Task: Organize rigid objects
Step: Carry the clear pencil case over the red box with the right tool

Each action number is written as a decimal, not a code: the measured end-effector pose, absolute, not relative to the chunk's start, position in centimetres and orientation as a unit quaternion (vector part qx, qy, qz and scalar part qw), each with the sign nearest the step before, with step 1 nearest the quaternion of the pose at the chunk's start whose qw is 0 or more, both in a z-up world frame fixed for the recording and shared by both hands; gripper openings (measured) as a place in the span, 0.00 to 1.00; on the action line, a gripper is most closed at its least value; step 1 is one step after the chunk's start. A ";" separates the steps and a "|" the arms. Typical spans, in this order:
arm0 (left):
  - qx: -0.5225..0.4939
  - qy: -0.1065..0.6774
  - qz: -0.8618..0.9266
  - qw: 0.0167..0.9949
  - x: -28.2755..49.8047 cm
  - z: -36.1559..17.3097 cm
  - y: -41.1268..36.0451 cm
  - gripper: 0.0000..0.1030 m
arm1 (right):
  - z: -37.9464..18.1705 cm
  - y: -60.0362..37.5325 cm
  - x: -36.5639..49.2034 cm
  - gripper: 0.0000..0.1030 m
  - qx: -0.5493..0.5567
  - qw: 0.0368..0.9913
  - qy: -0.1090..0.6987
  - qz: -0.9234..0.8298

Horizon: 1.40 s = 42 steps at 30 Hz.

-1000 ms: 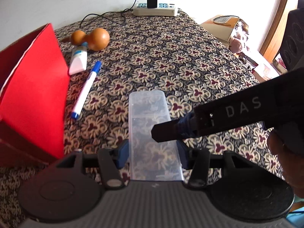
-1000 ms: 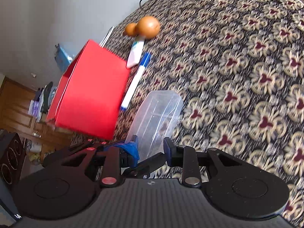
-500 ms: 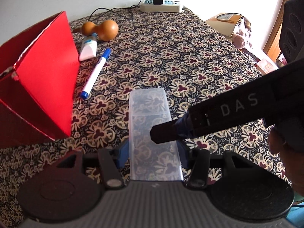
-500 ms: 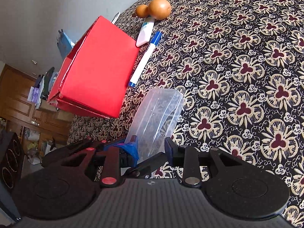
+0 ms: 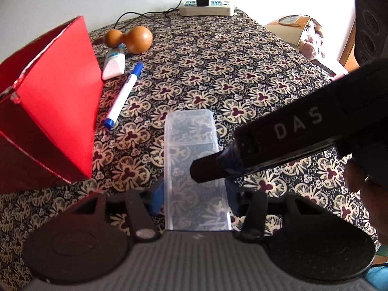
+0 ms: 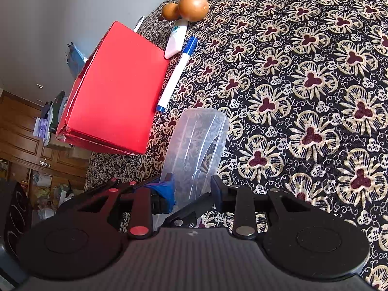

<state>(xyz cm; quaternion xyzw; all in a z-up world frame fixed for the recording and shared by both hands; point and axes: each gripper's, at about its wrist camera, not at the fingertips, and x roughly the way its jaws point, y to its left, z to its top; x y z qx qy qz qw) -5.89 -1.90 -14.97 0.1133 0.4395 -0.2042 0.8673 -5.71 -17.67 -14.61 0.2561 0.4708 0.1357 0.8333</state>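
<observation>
The left claw [image 5: 195,195] pinches a clear, rigid plastic case [image 5: 194,160] across its width, blue pads pressing on both long sides. The case is an oblong with rounded corners and a seam across its middle, and it juts toward 12 o'clock above the flower-patterned cloth [image 5: 242,77] of the desk. The right claw [image 6: 194,186] comes in from 3 o'clock in the left wrist view; one matte black finger [image 5: 211,167] lies over the top of the case. From the right wrist view the case stands between this claw's fingers, but whether they press on it cannot be told.

At 9 o'clock stands an open red cardboard box [image 5: 55,111] with smooth flat walls. Beside it, toward 11 o'clock, lie a slim white marker with blue cap [image 5: 123,94], a small white tube [image 5: 114,64] and a glossy brown gourd [image 5: 132,38] shaped as two joined spheres. At 12 o'clock a cream power strip [image 5: 206,9] sits on the far edge.
</observation>
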 end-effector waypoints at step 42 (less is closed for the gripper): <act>0.041 0.242 -0.184 0.952 -1.3 -1.1 19.3 0.48 | -3.3 -0.7 1.4 0.11 0.201 0.899 0.292 0.256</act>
